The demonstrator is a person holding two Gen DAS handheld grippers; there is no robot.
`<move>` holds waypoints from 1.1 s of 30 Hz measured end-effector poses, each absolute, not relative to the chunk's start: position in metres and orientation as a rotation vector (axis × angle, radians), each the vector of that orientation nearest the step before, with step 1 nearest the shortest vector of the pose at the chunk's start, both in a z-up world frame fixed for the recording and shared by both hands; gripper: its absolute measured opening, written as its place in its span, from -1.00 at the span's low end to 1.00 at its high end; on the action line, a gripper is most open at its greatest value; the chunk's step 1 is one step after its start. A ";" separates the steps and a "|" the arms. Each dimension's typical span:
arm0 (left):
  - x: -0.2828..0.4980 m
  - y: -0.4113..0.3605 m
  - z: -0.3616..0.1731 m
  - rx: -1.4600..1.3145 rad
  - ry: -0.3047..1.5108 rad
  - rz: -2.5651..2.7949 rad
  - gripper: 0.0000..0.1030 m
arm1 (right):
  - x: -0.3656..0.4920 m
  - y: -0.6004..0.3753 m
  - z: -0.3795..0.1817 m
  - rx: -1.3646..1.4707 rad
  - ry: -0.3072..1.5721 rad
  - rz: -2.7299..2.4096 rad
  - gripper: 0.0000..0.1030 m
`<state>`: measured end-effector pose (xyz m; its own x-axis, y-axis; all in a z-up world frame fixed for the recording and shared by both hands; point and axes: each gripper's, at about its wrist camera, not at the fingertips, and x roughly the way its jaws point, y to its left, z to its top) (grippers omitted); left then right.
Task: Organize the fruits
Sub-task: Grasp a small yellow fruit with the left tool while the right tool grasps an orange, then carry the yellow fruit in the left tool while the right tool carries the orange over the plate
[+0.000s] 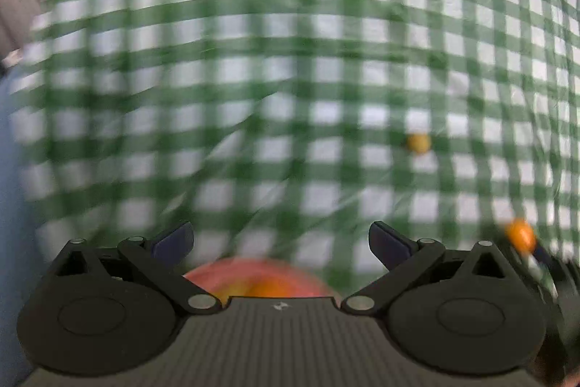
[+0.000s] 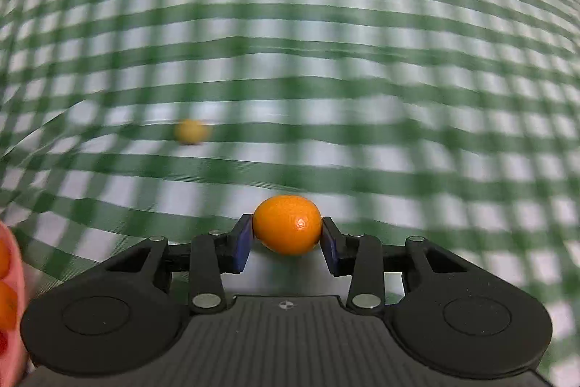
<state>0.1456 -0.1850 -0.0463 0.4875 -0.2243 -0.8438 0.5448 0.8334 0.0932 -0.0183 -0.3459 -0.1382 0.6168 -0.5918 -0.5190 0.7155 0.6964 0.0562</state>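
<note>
**Small orange held over the checked cloth**

Between the blue pads of the right tool (image 2: pixel 286 234) sits a small orange (image 2: pixel 287 223). Both pads press on its sides, so the tool is gripping it. Just past it lies the green and white checked cloth (image 2: pixel 326 24) on the worktop. Farther off on the cloth, to the left, rests a small yellow fruit (image 2: pixel 191 131), well apart from the held one. At the left edge a pink bowl (image 2: pixel 14 314) peeks in, with orange fruit inside.

The left tool (image 1: pixel 281 242) has its pads wide apart with nothing between them. Right below it is the pink bowl (image 1: pixel 217 272). Farther out on the blurry cloth (image 1: pixel 253 60) lies the yellow fruit (image 1: pixel 418 143). Low on the right, the held orange (image 1: pixel 521 235) shows too.
</note>
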 end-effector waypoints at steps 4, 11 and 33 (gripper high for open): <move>0.172 -0.258 -0.084 0.399 0.975 -0.555 1.00 | -0.050 -0.364 -0.152 0.301 0.470 -0.868 -0.20; 0.203 -0.327 -0.127 0.383 1.062 -0.549 1.00 | -0.050 -0.396 -0.171 0.401 0.457 -0.885 -0.20; 0.049 -0.072 -0.027 0.312 1.028 -0.496 -0.44 | -0.125 -0.246 -0.086 0.409 0.469 -0.558 -0.20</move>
